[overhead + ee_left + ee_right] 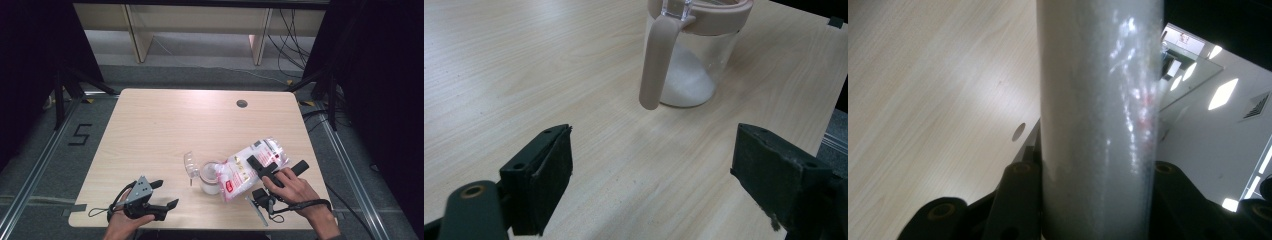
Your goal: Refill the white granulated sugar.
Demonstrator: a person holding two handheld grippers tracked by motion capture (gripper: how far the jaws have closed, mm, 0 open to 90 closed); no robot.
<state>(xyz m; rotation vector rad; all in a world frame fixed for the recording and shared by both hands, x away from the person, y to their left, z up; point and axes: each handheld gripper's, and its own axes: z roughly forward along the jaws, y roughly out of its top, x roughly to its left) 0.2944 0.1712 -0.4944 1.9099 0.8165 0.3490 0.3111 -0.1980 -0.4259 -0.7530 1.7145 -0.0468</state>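
- Two grippers work at the worktop's (150,120) near edge; the left gripper (167,195), near the left corner, rests with fingers (549,170) wide and empty.
- Midway along that edge stands a jar (210,177) of white grains.
- Right gripper (277,167) clamps a tilted plastic bag (250,167) over the jar.
- Grey floor and dark curtains surround.

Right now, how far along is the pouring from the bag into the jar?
Done: the jar has its lid flipped open and white powder at the bottom. In hand: the right gripper clamps the bag, tipped over the jar's mouth. Left: the jar is far from full; the left gripper waits open beside it.
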